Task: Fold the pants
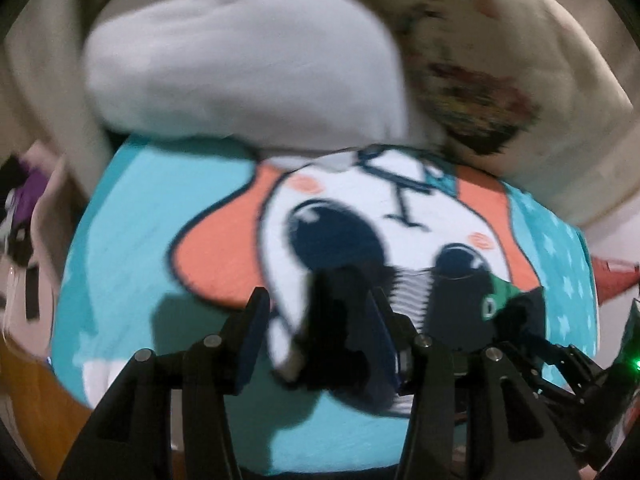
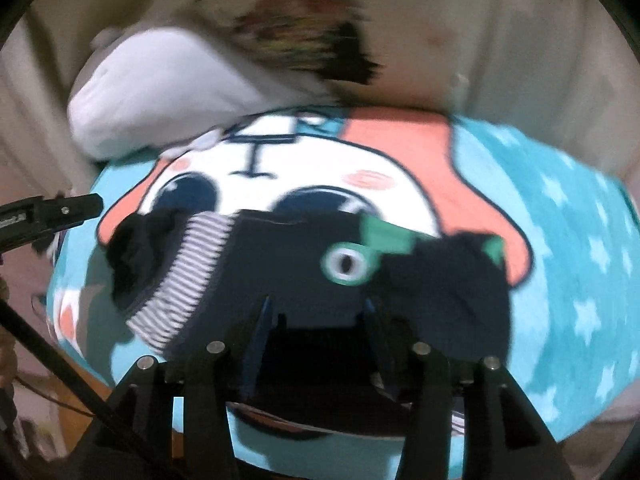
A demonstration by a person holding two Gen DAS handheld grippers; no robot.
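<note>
Pants (image 2: pixel 304 264) lay bunched on the blanket (image 2: pixel 568 248), dark with a striped waistband (image 2: pixel 188 276). The right gripper (image 2: pixel 316 340) stood wide over their near edge. The left gripper (image 1: pixel 316 340) was also wide, with dark cloth between its fingers (image 1: pixel 254 340); grip unclear. A pillow (image 1: pixel 240 64) lay behind.

pants (image 2: pixel 304 264) lie on the blanket (image 2: pixel 560 240), near its front edge. pillow (image 2: pixel 160 92) sits behind the blanket, to the left. Right gripper (image 2: pixel 316 344) over the pants' near edge; left gripper (image 1: pixel 320 344) over their left end, left of the right one.
</note>
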